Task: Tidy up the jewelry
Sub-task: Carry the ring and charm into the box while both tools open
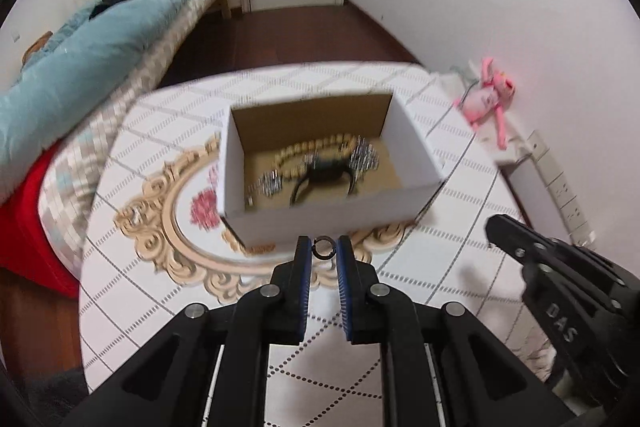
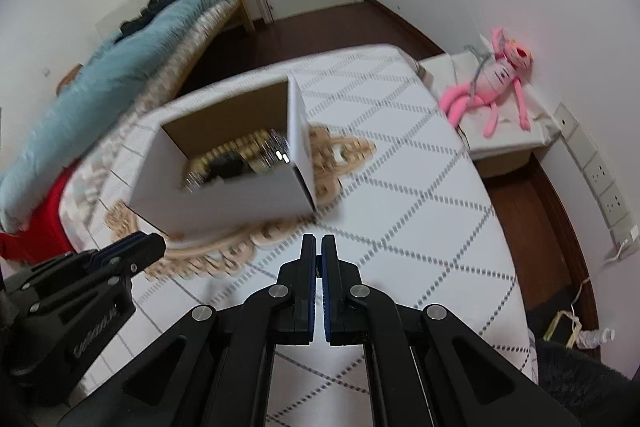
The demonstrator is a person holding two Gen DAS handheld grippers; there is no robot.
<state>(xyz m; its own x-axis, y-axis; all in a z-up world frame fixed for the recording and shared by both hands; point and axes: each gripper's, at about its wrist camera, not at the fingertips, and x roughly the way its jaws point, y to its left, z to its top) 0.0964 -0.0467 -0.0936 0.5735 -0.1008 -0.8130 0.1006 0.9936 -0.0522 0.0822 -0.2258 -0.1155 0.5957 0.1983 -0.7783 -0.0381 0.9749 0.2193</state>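
A white cardboard box (image 1: 240,195) stands on the table; it also shows in the right wrist view (image 2: 224,199). Inside lie a beaded bracelet (image 1: 308,149), silver sparkly pieces (image 1: 364,157) and a black item (image 1: 326,173). My left gripper (image 1: 323,247) is shut on a small dark ring (image 1: 323,247), held just before the box's near wall. My right gripper (image 2: 319,247) is shut, with nothing visible between its fingers; it hovers over the table right of the box and shows in the left wrist view (image 1: 496,227).
The table (image 2: 420,187) has a white diamond-pattern cloth with a beige ornate motif (image 1: 168,227). A bed with a blue blanket (image 1: 80,51) lies left. A pink plush toy (image 2: 492,79) sits on a ledge at right. Wall sockets (image 2: 600,179) are far right.
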